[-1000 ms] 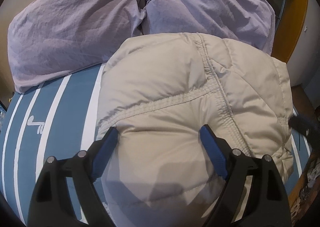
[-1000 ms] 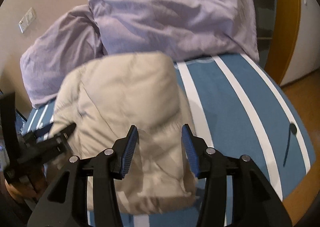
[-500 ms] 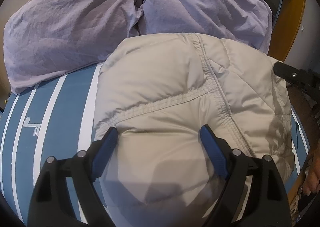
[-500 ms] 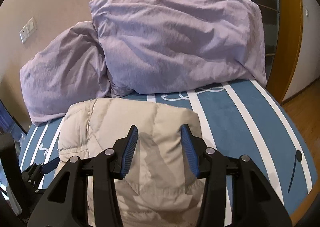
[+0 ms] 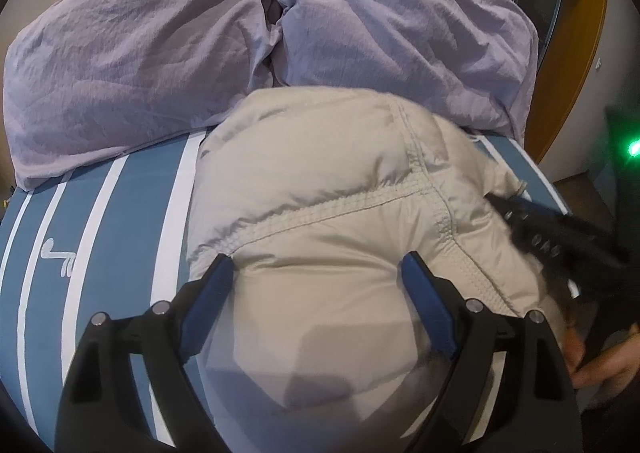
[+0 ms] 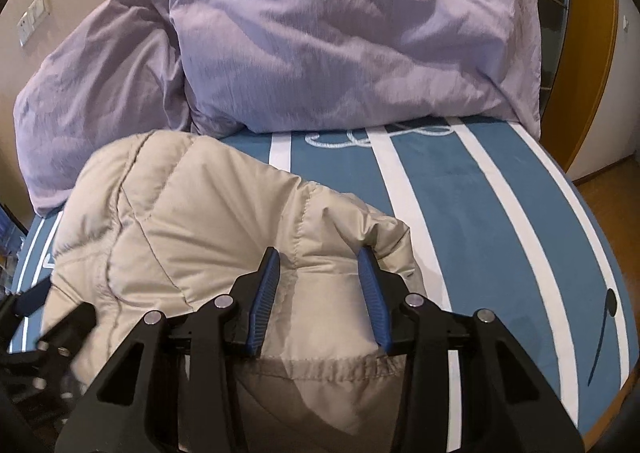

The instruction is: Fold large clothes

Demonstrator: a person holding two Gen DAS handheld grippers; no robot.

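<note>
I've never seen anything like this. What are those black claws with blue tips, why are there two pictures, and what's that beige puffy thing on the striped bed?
No robot here: a person holds a hand tool in each hand, each with two fingers and a camera looking along them. One picture comes from the left gripper, the other from the right gripper.

The beige thing is a padded jacket, folded into a bundle on a blue-and-white striped bed, in front of two lilac pillows.

The left tool's fingers stand wide over the jacket. The right tool's fingers are closing, with a bulge of jacket fabric between them; whether they pinch it yet is unclear.
</note>
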